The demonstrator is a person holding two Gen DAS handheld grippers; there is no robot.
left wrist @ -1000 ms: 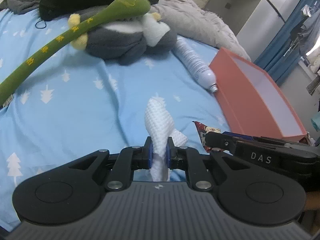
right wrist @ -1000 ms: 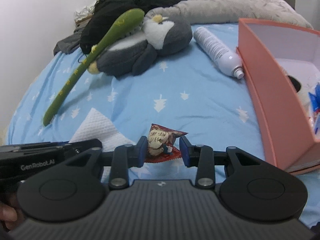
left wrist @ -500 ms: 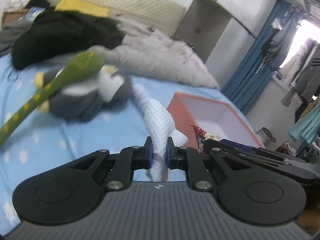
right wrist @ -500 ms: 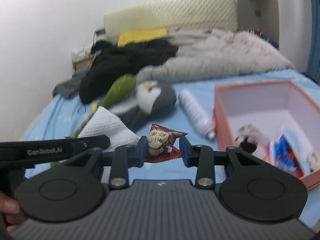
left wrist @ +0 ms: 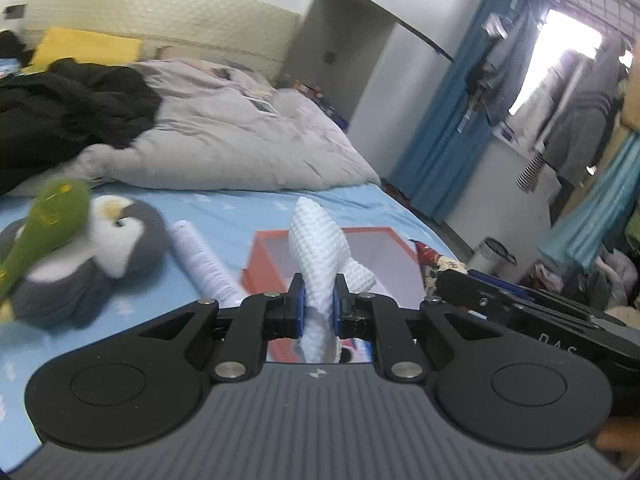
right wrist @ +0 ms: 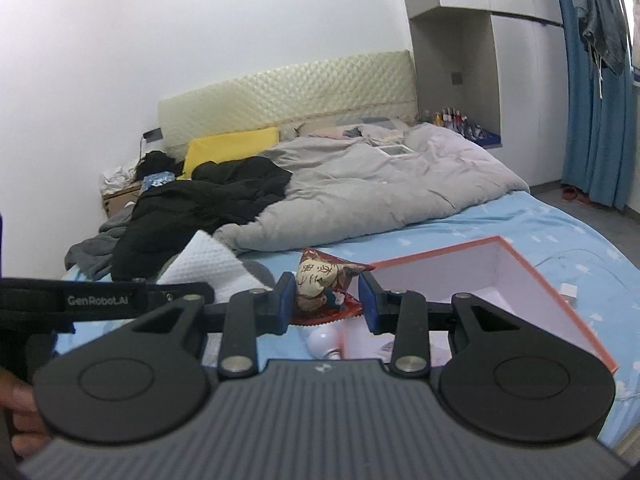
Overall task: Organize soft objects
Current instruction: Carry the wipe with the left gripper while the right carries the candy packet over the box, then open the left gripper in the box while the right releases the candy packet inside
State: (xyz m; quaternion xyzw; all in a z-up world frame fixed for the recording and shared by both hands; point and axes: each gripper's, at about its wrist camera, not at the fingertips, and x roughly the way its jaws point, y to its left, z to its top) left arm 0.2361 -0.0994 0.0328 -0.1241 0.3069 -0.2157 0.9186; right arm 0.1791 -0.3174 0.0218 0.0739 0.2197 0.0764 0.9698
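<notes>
My left gripper (left wrist: 319,308) is shut on a white waffle-textured cloth (left wrist: 318,248) and holds it in the air over the near end of an open orange box (left wrist: 264,256). My right gripper (right wrist: 327,300) is shut on a red snack packet (right wrist: 320,280) and holds it above the near left corner of the same box (right wrist: 560,300). The cloth also shows at left in the right wrist view (right wrist: 204,264). The packet shows at right in the left wrist view (left wrist: 430,262).
A penguin plush (left wrist: 96,248) with a long green plush (left wrist: 44,220) across it lies left of the box on the blue sheet. A white bottle (left wrist: 204,260) lies between them. A grey duvet (right wrist: 380,184) and black clothes (right wrist: 200,204) cover the far bed.
Both grippers have lifted off the bed with their loads and moved right over the orange box. The views have tilted up toward the room.
</notes>
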